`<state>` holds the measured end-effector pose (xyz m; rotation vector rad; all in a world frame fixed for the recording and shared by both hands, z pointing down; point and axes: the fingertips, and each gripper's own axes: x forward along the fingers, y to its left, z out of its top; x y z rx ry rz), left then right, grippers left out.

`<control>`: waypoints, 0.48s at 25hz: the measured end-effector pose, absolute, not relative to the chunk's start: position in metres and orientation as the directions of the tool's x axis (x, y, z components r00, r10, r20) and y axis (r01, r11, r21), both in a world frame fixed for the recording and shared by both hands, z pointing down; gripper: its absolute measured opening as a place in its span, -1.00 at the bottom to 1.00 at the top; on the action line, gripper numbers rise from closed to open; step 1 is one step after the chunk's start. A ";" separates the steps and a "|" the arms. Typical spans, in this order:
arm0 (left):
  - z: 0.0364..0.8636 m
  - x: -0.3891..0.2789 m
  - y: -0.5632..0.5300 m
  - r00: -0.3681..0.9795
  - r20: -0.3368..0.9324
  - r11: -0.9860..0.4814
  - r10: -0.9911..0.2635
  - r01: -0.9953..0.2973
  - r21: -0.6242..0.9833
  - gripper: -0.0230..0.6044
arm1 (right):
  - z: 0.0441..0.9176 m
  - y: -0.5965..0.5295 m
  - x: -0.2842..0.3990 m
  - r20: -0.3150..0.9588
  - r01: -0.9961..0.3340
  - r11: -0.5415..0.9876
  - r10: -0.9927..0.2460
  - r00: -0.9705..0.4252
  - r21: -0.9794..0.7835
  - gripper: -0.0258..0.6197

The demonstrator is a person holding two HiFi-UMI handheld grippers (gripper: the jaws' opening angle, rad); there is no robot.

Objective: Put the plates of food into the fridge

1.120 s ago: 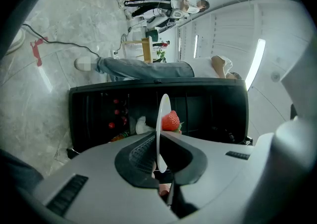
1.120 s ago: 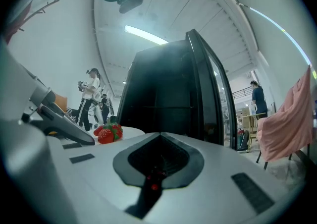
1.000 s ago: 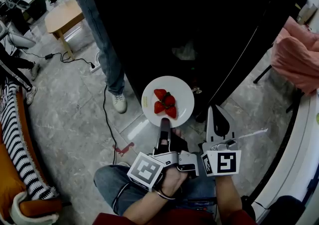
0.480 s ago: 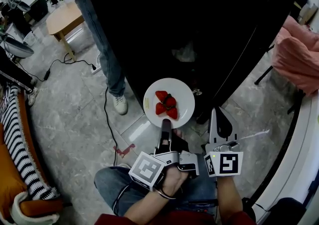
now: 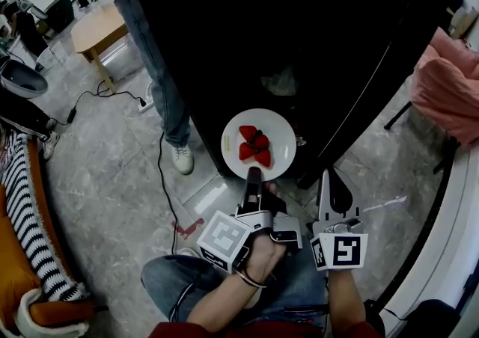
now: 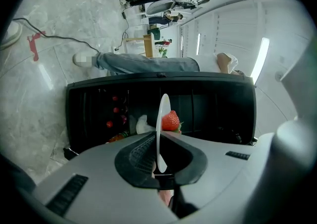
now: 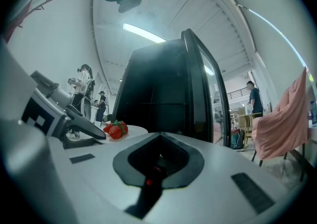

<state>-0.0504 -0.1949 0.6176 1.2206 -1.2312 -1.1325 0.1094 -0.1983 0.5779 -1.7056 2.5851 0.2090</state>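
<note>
**At centre frame: strawberry plate pinched by one rim before the fridge**

Against the lower edge of the dark, open fridge (image 5: 314,37), in the middle of the head view, the white plate (image 5: 283,134) is held about level, with a few strawberries (image 5: 254,146) bunched on it. The left hand-held gripper (image 5: 254,175) is clamped on the rim at the plate's lower edge. Its own view shows the plate edge-on between the jaws. The right hand-held gripper (image 5: 329,181) sits to the lower right of the plate and apart from it, jaws together on nothing.

The plate looks stiff, smooth and breakable. A pinch on one edge leaves the far side unsupported, so I judge it liable to droop or slip. The berries lie loose and would likely roll if it tilts. Keeping it level, with a deep bite on the rim, seems the safe hold.
</note>
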 end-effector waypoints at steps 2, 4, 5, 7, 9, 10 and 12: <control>0.618 -0.051 -0.200 0.037 0.049 0.048 -0.998 -0.038 0.998 -0.88 | 0.579 -0.197 0.109 -0.103 -0.917 0.388 -0.912 -0.397 0.096 -0.89; 0.618 -0.052 -0.207 0.038 0.049 0.047 -0.998 -0.040 0.998 -0.88 | 0.581 -0.197 0.110 -0.098 -0.917 0.386 -0.913 -0.395 0.097 -0.89; 0.617 -0.052 -0.211 0.038 0.050 0.049 -0.998 -0.039 0.998 -0.88 | 0.581 -0.199 0.109 -0.094 -0.918 0.386 -0.914 -0.394 0.096 -0.89; 0.613 -0.055 -0.224 0.037 0.058 0.057 -0.998 -0.040 0.998 -0.88 | 0.580 -0.205 0.107 -0.081 -0.917 0.389 -0.915 -0.396 0.094 -0.89; 0.607 -0.059 -0.242 0.037 0.073 0.072 -0.997 -0.043 0.997 -0.88 | 0.577 -0.217 0.103 -0.066 -0.915 0.393 -0.914 -0.400 0.092 -0.89; 0.606 -0.061 -0.250 0.037 0.080 0.078 -0.996 -0.042 0.996 -0.88 | 0.576 -0.220 0.101 -0.063 -0.914 0.395 -0.914 -0.401 0.091 -0.89; 0.607 -0.063 -0.258 0.037 0.083 0.081 -0.996 -0.039 0.996 -0.88 | 0.576 -0.220 0.101 -0.067 -0.913 0.396 -0.913 -0.403 0.095 -0.89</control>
